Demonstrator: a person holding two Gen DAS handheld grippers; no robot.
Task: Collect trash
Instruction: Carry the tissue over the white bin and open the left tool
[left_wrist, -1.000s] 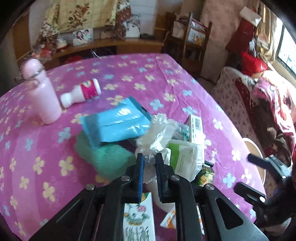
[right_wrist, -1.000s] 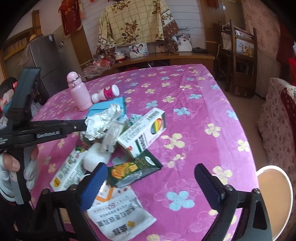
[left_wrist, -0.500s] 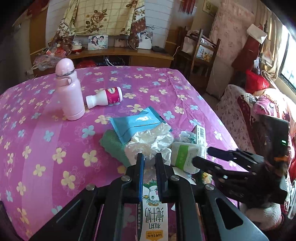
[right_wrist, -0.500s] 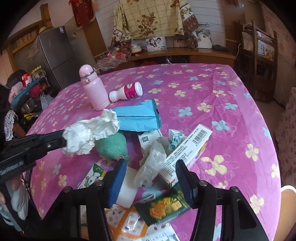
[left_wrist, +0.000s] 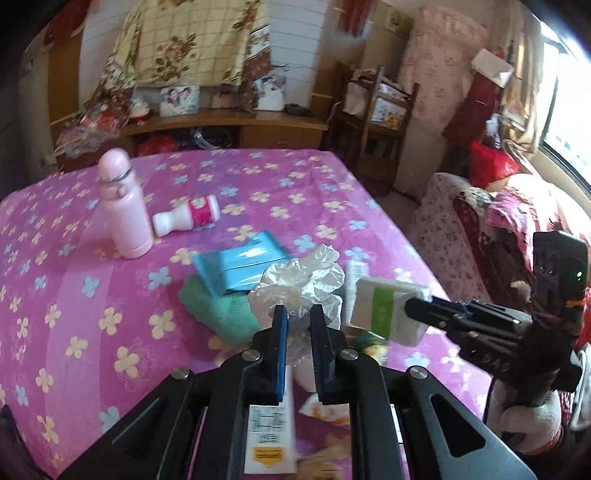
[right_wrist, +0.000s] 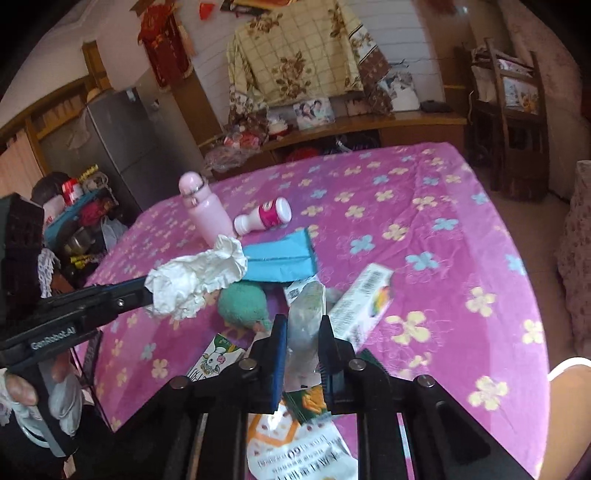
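My left gripper (left_wrist: 297, 314) is shut on a crumpled white tissue (left_wrist: 303, 284) and holds it above the table; it also shows in the right wrist view (right_wrist: 195, 277). My right gripper (right_wrist: 303, 325) is shut on a white-and-green tissue pack (right_wrist: 306, 317), also seen in the left wrist view (left_wrist: 388, 308), lifted off the table. Below lie a blue wipes pack (right_wrist: 282, 258), a green cloth (right_wrist: 242, 304), a white barcode box (right_wrist: 362, 302), a milk carton (right_wrist: 214, 360) and snack wrappers (right_wrist: 295, 439).
A pink flask (left_wrist: 125, 210) stands upright at the far left of the pink flowered tablecloth (left_wrist: 258, 184), a small white-and-pink bottle (left_wrist: 188, 218) lies beside it. A stool seat (right_wrist: 569, 406) is beyond the table's right edge. A sofa (left_wrist: 498, 229) stands right.
My right gripper has closed on the tissue pack and lifted it. My left gripper has risen with the crumpled tissue held in it.
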